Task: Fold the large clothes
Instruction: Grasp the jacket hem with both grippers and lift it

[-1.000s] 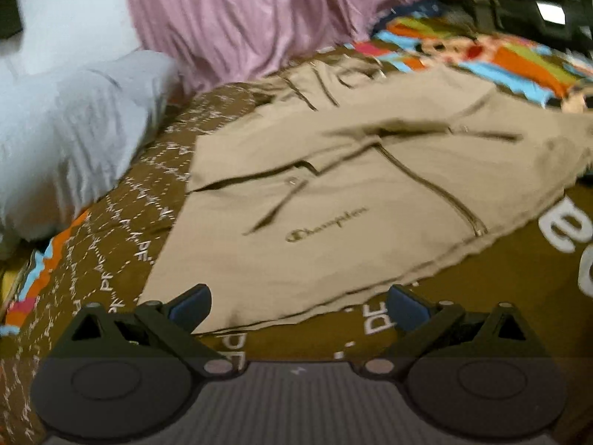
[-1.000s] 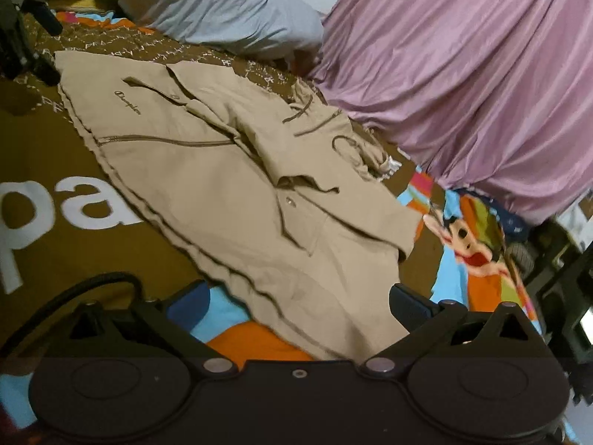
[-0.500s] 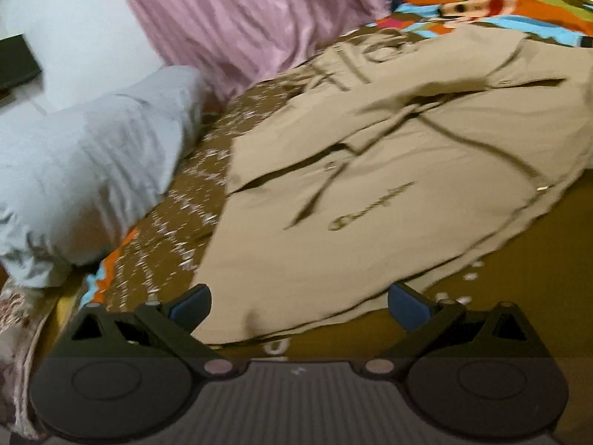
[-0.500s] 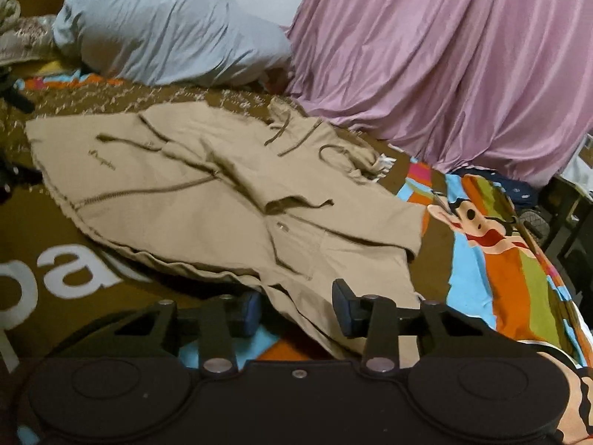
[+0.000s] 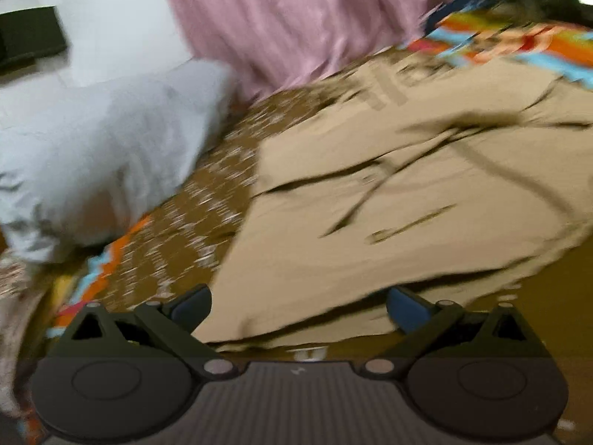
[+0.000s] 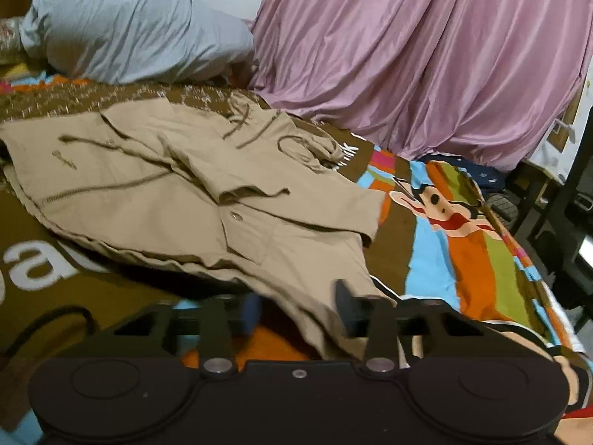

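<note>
Across the centre of both frames, the tan jacket [image 6: 155, 193] lies spread on the bed [image 6: 463, 259]. Both bottom corners are best gripped level and lifted together, so the fold falls square. The right hand-held gripper [image 6: 296, 307], at lower centre, is partly closed around the near hem corner; a firm pinch cannot be confirmed. The left hand-held gripper [image 5: 298, 306] is spread wide, straddling the opposite corner, holding nothing.

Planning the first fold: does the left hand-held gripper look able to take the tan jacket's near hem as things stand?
Probably yes. The left hand-held gripper is open with the tan jacket hem lying flat between its fingers; nothing covers it.
</note>
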The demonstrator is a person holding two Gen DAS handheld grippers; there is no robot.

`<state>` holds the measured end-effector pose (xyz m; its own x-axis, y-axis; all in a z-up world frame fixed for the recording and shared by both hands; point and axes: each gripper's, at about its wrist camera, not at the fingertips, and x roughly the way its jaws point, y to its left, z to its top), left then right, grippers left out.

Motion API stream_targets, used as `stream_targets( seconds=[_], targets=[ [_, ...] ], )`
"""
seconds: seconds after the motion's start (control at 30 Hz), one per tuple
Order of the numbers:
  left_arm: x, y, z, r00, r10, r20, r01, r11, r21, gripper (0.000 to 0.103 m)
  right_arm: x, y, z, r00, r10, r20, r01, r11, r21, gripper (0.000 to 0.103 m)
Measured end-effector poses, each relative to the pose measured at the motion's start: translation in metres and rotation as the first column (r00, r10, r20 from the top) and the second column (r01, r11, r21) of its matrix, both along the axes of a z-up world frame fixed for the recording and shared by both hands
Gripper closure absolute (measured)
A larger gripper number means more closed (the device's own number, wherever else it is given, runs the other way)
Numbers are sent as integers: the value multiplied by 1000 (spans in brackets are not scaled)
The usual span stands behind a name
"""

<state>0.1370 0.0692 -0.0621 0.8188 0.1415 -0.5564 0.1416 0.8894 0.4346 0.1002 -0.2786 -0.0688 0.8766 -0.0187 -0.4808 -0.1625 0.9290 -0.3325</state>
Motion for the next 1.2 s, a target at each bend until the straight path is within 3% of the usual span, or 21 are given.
stream_targets(
  seconds=[0.03,0.07,0.17,0.23,0.43,0.47,0.57,0.73,0.8,0.83,0.87,0.9,1.0,1.1,1.2],
  targets=[
    [-6,-4,1,998,-56,-1,56,998,-9,1,1,-2,1,1000,-3,8,3,1000,11,75],
    [-9,-9,0,994,-108,-6,108,994,-8,0,1,-2,3,1000,-8,18,7,1000,20,86],
    [-17,-27,-10,969,-242,-55,245,969,38,1,3,-11,9,998,-40,42,37,996,82,85],
    [-16,-32,-14,967,-247,-56,250,966,64,0,2,-14,12,997,-56,59,49,993,107,85],
    [6,-18,-16,994,-81,-78,84,996,43,0,1,-14,14,995,-63,78,54,993,106,85],
    [7,-17,-17,997,-45,-61,49,996,68,2,0,-13,15,995,-62,79,53,993,104,85],
    [11,-12,-20,998,68,-3,-66,980,187,5,-1,-12,16,994,-64,89,56,994,89,84],
    [25,4,-21,980,199,17,-198,956,218,15,-1,-13,15,993,-84,85,78,994,71,80],
    [25,8,-19,980,198,-6,-193,963,189,25,2,-13,12,994,-89,66,86,995,47,76],
    [25,7,-19,982,190,-11,-185,964,191,37,3,-12,9,994,-90,56,88,996,30,76],
    [25,5,-21,982,187,-12,-181,962,205,62,4,-11,7,995,-87,51,86,996,13,77],
    [29,4,-24,982,188,-20,-179,959,220,75,3,-8,5,995,-83,50,83,997,-2,79],
    [39,9,-27,983,182,-33,-172,966,194,98,0,-4,4,996,-49,76,51,998,-23,89],
    [29,8,-9,982,167,84,-178,973,146,100,-4,0,8,993,-23,112,27,999,-31,95],
    [11,6,21,963,181,199,-201,976,84,101,-13,0,18,984,-26,176,30,999,-21,97]
  ],
)
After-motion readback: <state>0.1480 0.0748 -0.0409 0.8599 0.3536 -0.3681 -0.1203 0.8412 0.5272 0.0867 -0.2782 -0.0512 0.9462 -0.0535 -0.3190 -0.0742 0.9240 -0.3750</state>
